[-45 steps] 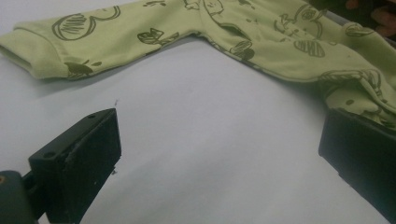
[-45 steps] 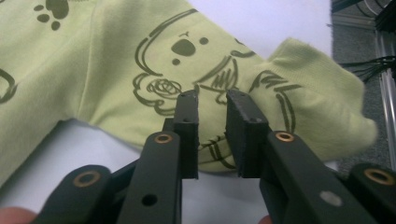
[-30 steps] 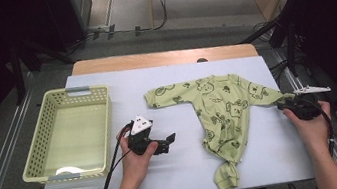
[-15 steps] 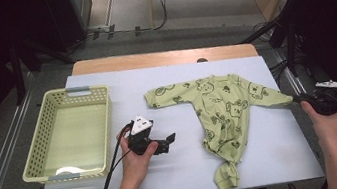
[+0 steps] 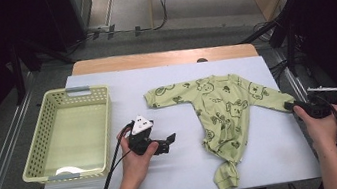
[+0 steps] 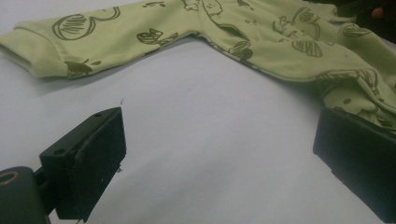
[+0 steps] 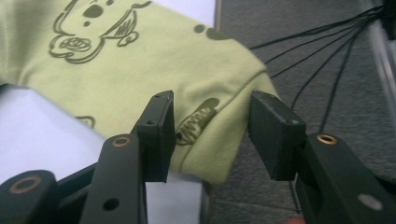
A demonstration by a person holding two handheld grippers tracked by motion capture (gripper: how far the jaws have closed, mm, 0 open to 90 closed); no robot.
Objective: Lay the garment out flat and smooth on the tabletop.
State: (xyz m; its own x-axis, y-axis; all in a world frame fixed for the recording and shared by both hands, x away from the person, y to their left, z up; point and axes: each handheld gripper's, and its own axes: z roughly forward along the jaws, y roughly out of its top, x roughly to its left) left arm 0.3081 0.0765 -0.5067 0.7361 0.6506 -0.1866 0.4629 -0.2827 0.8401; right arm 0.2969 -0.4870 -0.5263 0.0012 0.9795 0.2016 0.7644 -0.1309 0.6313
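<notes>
A light green baby onesie (image 5: 224, 111) with dark prints lies flat on the white table cover (image 5: 188, 172), sleeves spread. In the middle of the table my left gripper (image 5: 168, 144) rests open, pointing at the onesie; its jaws (image 6: 219, 154) stand wide over bare cover, with the left sleeve (image 6: 37, 51) beyond them. At the table's right edge my right gripper (image 5: 290, 105) is at the cuff of the right sleeve (image 7: 210, 70). Its jaws (image 7: 212, 135) have just been opening. The cuff sits between them with a gap beside the right pad, so they are open.
A pale yellow-green plastic basket (image 5: 75, 91) stands at the table's left side. A wooden board (image 5: 161, 57) runs along the far edge. Black cables (image 7: 327, 56) lie on the floor past the right edge, where a metal rail (image 5: 302, 89) runs.
My right hand has shifted a little toward the table's right edge, and the right sleeve lies drawn out further that way. The left hand and its gripper have not moved.
</notes>
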